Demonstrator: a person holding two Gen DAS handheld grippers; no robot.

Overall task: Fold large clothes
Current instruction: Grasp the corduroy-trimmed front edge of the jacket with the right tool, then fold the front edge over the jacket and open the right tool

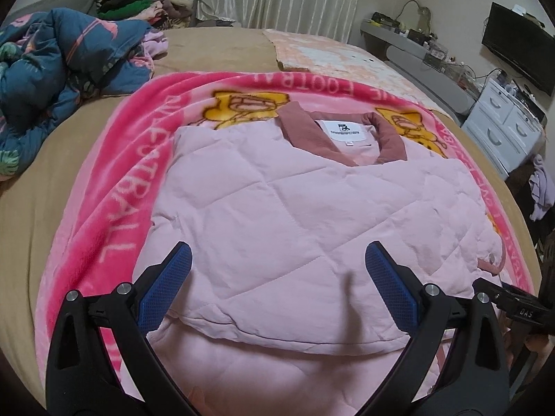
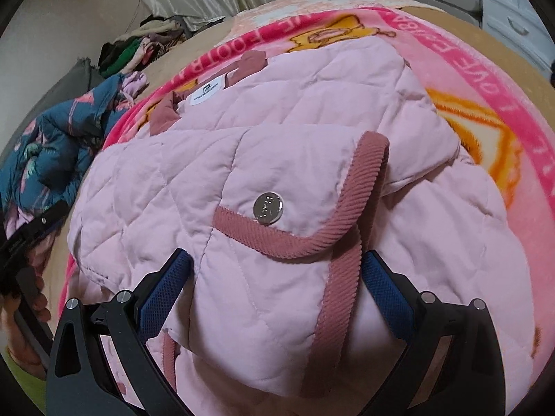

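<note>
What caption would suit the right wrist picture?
Open right gripper poised over a folded pink quilted jacket with its snap button, on a pink blanket.

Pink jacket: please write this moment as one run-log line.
task: fold large clothes | pink jacket: partly folded on pink blanket | left tongs: open over hem | right tongs: open around cuff, not clamped

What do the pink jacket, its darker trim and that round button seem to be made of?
The jacket looks like a thin, matte woven shell over soft padding: diamond stitch lines puff between seams. The trim seems a ribbed, corduroy-like cloth, with fine diagonal ridges. The button looks like metal, silvery and shiny, probably a snap; I cannot tell for sure.
</note>
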